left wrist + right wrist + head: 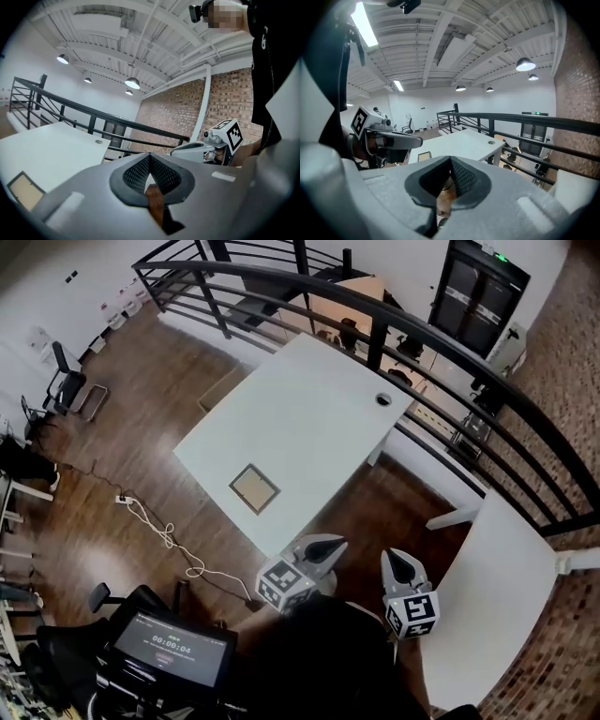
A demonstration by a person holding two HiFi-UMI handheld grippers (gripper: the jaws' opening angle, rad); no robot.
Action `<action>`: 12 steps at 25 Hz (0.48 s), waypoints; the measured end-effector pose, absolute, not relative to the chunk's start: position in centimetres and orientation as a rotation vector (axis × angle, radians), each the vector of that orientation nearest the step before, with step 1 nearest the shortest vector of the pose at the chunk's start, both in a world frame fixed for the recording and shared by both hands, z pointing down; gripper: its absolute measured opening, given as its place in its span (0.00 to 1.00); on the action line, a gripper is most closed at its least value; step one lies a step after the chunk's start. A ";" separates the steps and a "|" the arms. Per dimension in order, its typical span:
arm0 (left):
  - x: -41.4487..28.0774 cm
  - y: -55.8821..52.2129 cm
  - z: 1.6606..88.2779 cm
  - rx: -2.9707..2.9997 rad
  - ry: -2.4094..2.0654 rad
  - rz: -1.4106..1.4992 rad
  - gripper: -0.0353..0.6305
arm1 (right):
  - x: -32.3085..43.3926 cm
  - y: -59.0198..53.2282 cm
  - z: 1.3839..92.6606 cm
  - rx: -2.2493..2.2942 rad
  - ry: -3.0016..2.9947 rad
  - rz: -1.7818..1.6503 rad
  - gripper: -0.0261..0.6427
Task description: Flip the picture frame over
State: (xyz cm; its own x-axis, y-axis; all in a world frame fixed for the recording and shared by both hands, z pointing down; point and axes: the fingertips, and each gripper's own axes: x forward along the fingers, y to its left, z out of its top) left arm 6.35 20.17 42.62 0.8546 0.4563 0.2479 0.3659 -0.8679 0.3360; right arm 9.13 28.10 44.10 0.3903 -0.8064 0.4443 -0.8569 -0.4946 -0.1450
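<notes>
A small picture frame (254,488) with a tan face and dark border lies flat near the front edge of the white table (309,418). Both grippers hover over the wooden floor, short of that table edge. My left gripper (330,542) is shut with nothing in it, and my right gripper (398,557) beside it is shut and empty too. In the left gripper view the frame (23,190) sits at the lower left, beyond my shut left gripper (149,166). The right gripper view shows the frame (424,156) far ahead of my shut right gripper (450,173), with the left gripper (389,140) at its left.
A black railing (441,352) runs behind and to the right of the table. A second white table (497,587) stands at the right. A white cable (164,535) trails over the wooden floor at the left. A screen (173,648) sits at the bottom left. The table has a cable hole (382,399).
</notes>
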 end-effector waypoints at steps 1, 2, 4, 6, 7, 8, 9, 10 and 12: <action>6.5 19.5 42.1 2.749 0.596 0.459 0.07 | 9.5 27.3 43.4 2.504 -1.542 0.708 0.03; 6.7 18.8 41.8 2.746 0.566 0.453 0.07 | 9.9 26.4 42.9 2.478 -1.565 0.703 0.03; 7.1 16.9 41.9 2.743 0.490 0.452 0.07 | 10.5 24.4 42.5 2.423 -1.615 0.696 0.03; 7.3 14.6 42.5 2.736 0.403 0.460 0.07 | 10.8 22.1 42.9 2.359 -1.677 0.697 0.03; 7.3 13.5 42.8 2.725 0.361 0.469 0.07 | 11.0 20.8 43.4 2.322 -1.711 0.700 0.03; 7.2 12.4 43.3 2.712 0.319 0.479 0.07 | 11.1 19.6 43.9 2.282 -1.745 0.704 0.03; 7.2 11.3 43.8 2.707 0.272 0.483 0.07 | 11.4 18.4 44.3 2.240 -1.779 0.706 0.03; 7.2 10.3 44.2 2.707 0.223 0.485 0.07 | 11.6 17.3 44.6 2.199 -1.810 0.707 0.03; 7.0 8.8 44.7 2.688 0.142 0.517 0.07 | 12.2 15.6 44.8 2.120 -1.866 0.702 0.03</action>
